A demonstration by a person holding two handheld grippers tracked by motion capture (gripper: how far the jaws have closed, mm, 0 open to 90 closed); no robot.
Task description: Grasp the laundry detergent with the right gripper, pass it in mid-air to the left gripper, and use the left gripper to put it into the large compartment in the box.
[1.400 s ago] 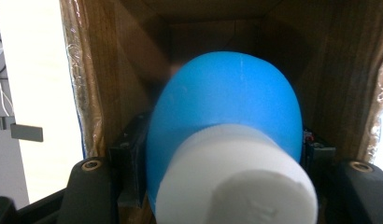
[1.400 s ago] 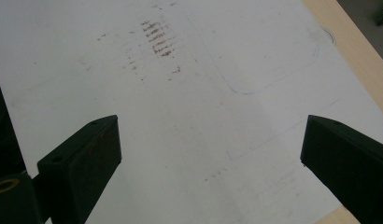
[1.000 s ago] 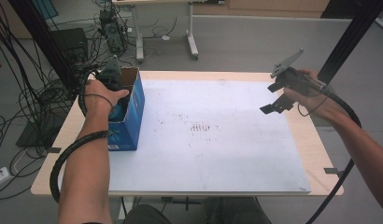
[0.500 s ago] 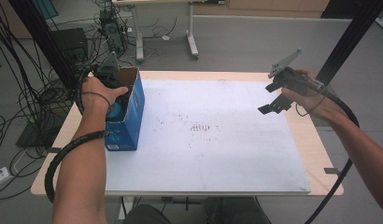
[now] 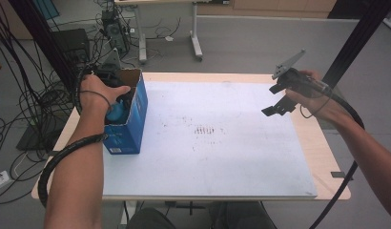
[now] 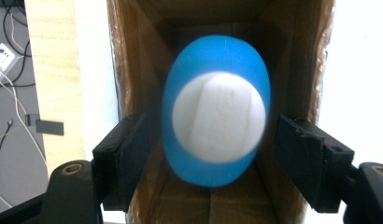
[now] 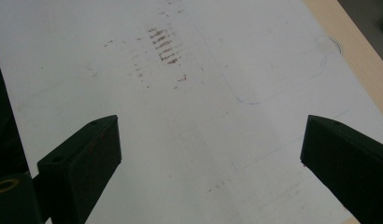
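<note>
The left tongs (image 6: 206,154) point down into an open blue cardboard box (image 5: 136,119) that stands at the left edge of the worktop (image 5: 231,162). Between their two black jaws, seen in the left gripper view, is a blue egg-shaped object with a white end face (image 6: 217,116). It lies straight ahead of the tongs, inside the box, with its long axis running along the direction the tongs point, so the white end faces back up at the camera.

The jaws have just been opening. The object sits between them, but there is a visible gap on the right side, and the left pad seems at most to graze it (the blur there makes contact hard to judge). So I read the left tongs as apart and no longer pressing on the object, which looks as if it has been let go into the box.

The right tongs (image 7: 210,163) hang well away over the right part of the white mat, jaws wide apart with nothing between them. In the high view the right hand (image 5: 308,93) holds them above the worktop's far right side.

The left hand (image 5: 96,93) is plainly the nearer one, directly over the box. In my judgement, the coming move turns on lifting the left tongs straight out along that same axis, without catching the box wall.
</note>
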